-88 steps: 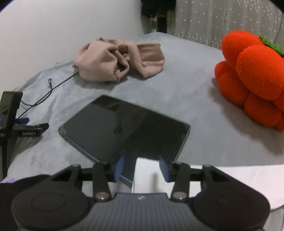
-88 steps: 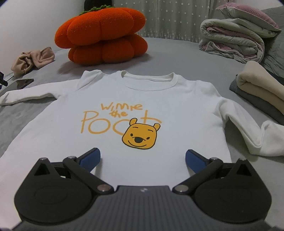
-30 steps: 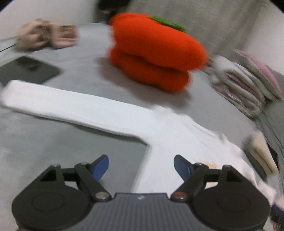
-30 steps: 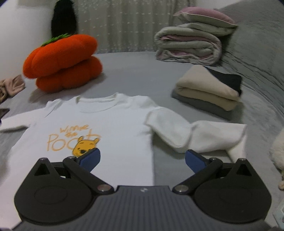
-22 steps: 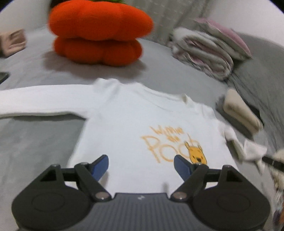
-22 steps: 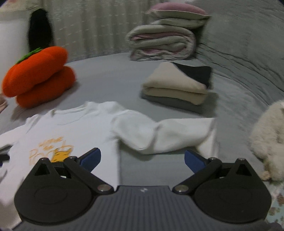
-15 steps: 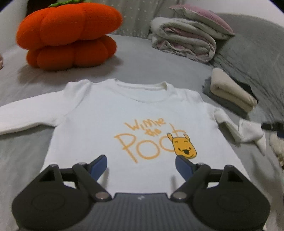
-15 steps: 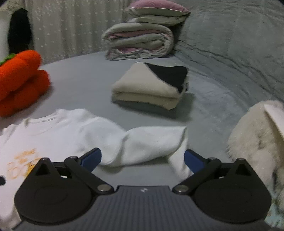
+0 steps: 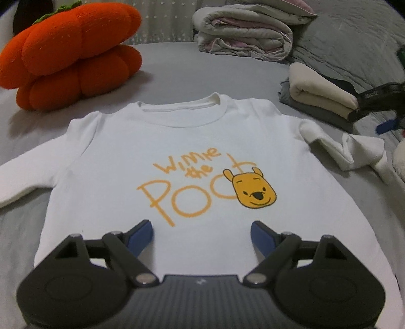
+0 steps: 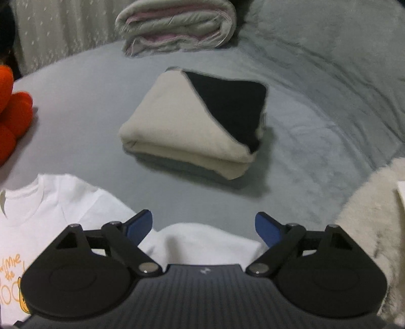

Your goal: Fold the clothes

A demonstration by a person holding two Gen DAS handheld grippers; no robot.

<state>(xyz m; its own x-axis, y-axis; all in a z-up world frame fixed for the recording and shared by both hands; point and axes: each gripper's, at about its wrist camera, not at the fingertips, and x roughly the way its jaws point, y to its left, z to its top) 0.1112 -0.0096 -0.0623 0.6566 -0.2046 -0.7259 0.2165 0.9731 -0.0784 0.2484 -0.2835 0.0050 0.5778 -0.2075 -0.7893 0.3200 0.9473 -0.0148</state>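
Observation:
A white sweatshirt (image 9: 202,151) with a yellow bear print lies face up on the grey bed. Its left sleeve (image 9: 27,174) stretches out flat, while its right sleeve (image 9: 354,151) is bunched and folded on itself. My left gripper (image 9: 201,231) hovers open over the lower front of the shirt, nothing between its fingers. My right gripper (image 10: 203,224) hangs over the bunched right sleeve (image 10: 202,243). Its jaws are closing, still wide, and the pads press on nothing. Part of the right gripper's black frame (image 9: 374,100) shows at the right edge of the left wrist view.
An orange pumpkin cushion (image 9: 71,53) sits beyond the left shoulder. A folded cream and black stack (image 10: 197,121) lies past the right sleeve, a rolled quilt (image 10: 177,22) behind it. White fluffy fabric (image 10: 367,222) lies at the right.
My left gripper swung from the tablet and left sleeve across to the shirt's front and opened wide. My right gripper travelled right from the print to the bunched right sleeve, its jaws narrowing slightly.

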